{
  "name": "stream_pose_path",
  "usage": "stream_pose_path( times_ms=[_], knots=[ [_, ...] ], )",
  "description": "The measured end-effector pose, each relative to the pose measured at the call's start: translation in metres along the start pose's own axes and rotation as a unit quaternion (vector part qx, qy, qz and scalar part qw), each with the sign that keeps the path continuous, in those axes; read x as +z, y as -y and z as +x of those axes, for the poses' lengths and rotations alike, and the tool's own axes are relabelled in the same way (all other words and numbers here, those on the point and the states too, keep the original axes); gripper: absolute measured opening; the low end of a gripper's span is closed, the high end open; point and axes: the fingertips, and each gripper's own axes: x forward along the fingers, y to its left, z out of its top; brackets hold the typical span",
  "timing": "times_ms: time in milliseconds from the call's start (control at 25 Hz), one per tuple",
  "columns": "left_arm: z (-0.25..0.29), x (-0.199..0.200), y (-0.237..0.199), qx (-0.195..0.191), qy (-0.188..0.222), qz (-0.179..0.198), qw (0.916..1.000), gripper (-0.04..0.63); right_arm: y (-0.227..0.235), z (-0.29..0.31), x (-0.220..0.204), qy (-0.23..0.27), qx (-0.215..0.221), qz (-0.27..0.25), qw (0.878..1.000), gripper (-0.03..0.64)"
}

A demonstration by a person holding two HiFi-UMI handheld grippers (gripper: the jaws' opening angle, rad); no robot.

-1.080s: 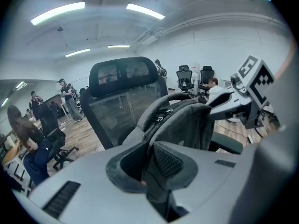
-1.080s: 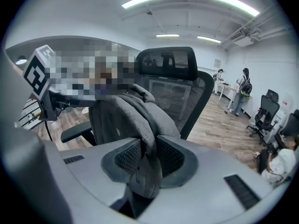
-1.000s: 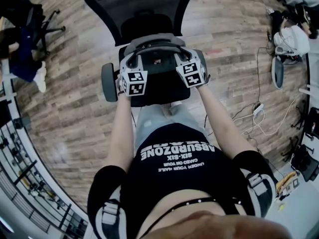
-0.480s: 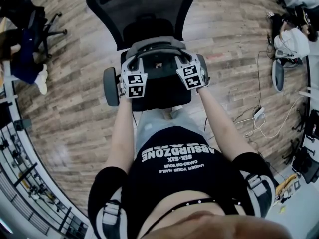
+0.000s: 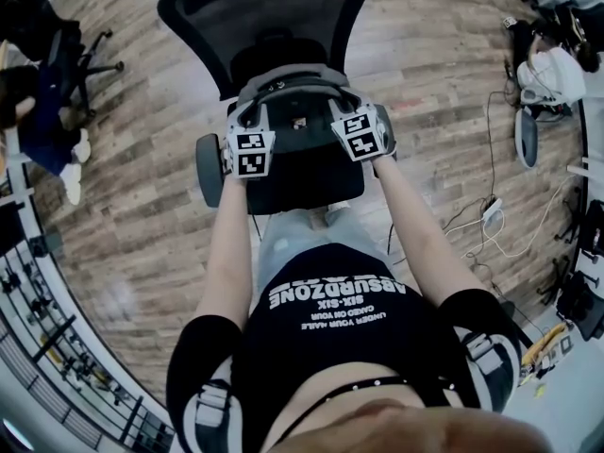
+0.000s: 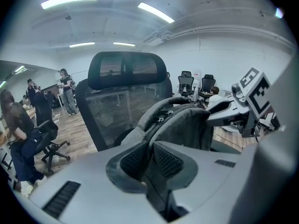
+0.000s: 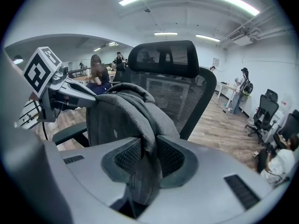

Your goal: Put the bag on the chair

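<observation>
We count one bag (image 5: 300, 109), a grey backpack, standing upright over the seat (image 5: 302, 179) of one black mesh chair (image 5: 269, 17), just in front of its backrest. We cannot tell whether its bottom rests on the seat. Two claws hold it, one at each side. The left claw (image 6: 150, 160) has its two pads drawn nearly together on a thin dark fold of the bag, with the bag's body rising just beyond it. The right claw (image 7: 148, 158) is part closed and clamped on a thicker grey fold that hangs down between its pads. Each claw carries one marker cube, so there are two cubes; in the head view the left cube (image 5: 249, 153) and the right cube (image 5: 361, 136) sit at either side of the bag, above the seat's front half. One armrest (image 5: 209, 169) shows clearly on the left of the seat. Around the chair is a wooden floor (image 5: 142, 206), with a tangle of cables (image 5: 491, 217) lying well to the right and a second chair (image 5: 80, 55) well apart at the upper left.
</observation>
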Motion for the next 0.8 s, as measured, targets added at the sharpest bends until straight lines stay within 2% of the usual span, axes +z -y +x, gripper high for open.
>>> stream_pose_path(
  times_ms=[800],
  knots=[
    [0.065,0.017,-0.036,-0.019,-0.01,0.003,0.9998,0.057,0.03,0.065,0.021,-0.002,-0.016,0.02,1.0,0.096]
  ],
)
